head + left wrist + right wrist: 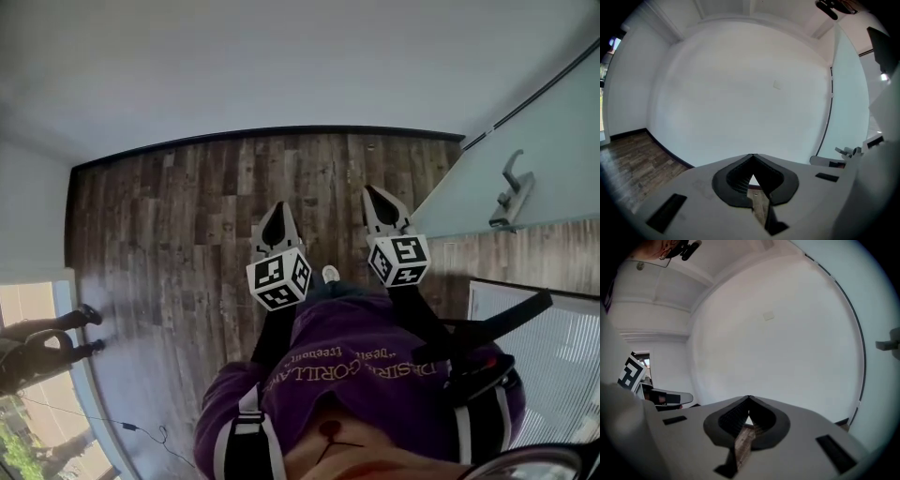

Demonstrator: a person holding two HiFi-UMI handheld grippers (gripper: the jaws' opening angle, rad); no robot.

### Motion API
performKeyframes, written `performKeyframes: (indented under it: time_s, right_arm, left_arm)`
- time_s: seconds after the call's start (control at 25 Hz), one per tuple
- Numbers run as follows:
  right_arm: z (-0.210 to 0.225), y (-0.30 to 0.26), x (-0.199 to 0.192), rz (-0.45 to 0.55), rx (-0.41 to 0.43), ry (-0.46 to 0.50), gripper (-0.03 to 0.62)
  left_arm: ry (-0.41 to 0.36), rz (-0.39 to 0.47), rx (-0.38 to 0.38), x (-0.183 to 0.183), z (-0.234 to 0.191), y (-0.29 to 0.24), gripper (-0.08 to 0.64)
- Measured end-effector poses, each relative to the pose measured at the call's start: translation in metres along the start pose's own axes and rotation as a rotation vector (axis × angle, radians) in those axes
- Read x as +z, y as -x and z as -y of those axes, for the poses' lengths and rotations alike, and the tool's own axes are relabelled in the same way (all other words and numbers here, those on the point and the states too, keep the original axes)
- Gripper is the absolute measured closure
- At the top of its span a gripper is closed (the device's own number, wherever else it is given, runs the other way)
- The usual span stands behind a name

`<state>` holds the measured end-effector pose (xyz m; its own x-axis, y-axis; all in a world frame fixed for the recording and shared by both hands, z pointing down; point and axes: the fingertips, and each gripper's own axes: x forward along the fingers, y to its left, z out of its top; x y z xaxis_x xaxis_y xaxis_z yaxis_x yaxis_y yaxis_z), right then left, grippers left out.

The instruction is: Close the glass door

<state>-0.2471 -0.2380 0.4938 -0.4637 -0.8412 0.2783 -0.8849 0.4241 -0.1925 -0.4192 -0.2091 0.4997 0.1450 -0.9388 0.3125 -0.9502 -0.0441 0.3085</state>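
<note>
Ahead, white wall (281,66), glass door (553,141) at right

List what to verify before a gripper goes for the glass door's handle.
1. Left gripper empty, jaws together: ok.
2. Right gripper empty, jaws together: ok.
3. Door handle in sight, nothing in front of it: ok.
4. A gripper touching the handle: not ok; both point toward the white wall, with the handle off to the right.
5. Glass door open or latched: cannot tell.
</note>
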Motion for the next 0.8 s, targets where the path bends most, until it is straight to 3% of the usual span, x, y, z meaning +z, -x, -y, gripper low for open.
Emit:
performKeyframes:
  time_s: [0.2,0.64,0.8]
  right_arm:
    - [0.028,-0.027,0.013,0.018,-0.1,-0.038,0.595]
    - [0.041,-0.127,0.072,0.1,-0.259,-0.062,0.595]
    - [0.055,-0.134,0.076,0.12,-0.379,-0.084,0.595]
  left_arm:
    - [-0.02,-0.023,-0.088,0.015,0.004,-0.05,0.558]
    - [-0.085,-0.047,-0.281,0.088,-0.022,-0.171,0.558]
    - [-0.128,-0.09,-0.409,0.093,-0.011,-0.208,0.558]
